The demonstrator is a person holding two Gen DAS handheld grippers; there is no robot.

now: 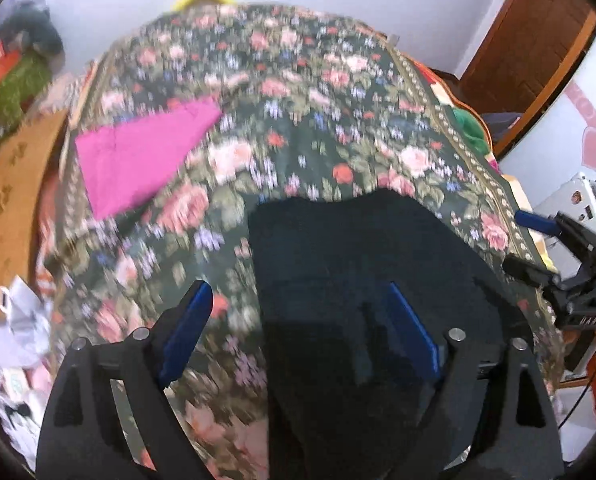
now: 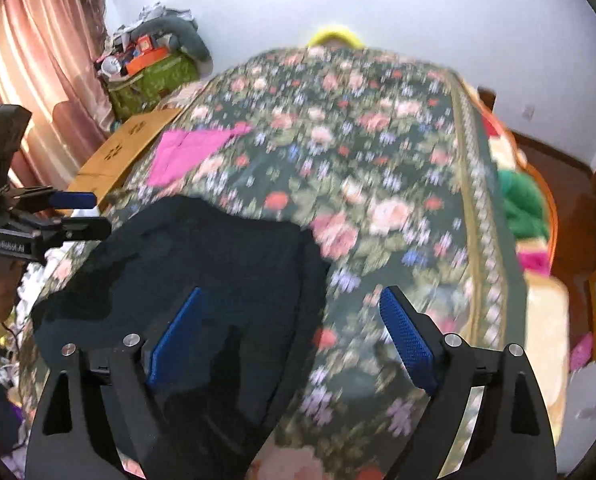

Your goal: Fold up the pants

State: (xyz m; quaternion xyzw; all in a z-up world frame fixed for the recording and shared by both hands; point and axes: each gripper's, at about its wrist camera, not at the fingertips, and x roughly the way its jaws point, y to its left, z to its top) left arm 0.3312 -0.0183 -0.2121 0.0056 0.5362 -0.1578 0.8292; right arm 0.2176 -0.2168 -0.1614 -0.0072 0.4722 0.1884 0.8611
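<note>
The dark pants point(image 1: 358, 248) lie folded in a flat pile on the floral bedspread point(image 1: 298, 100), near its front edge. My left gripper point(image 1: 298, 292) hovers over the pile's left edge, jaws wide apart and empty; its right pad is above the dark cloth, its left pad above the bedspread. In the right wrist view the pants point(image 2: 201, 248) sit at lower left. My right gripper point(image 2: 289, 294) stands open above their right edge, holding nothing. Each gripper shows in the other's view: the right gripper point(image 1: 538, 248) at the right edge, the left gripper point(image 2: 73, 212) at the left.
A folded pink cloth point(image 1: 137, 152) lies further back on the bedspread point(image 2: 358, 140), to the left. Flat cardboard point(image 2: 129, 140) leans by the bed's left side, with a cluttered green bag point(image 2: 153, 80) behind it. Green and pink bedding point(image 2: 526, 204) is heaped at the bed's right. Both views are blurred.
</note>
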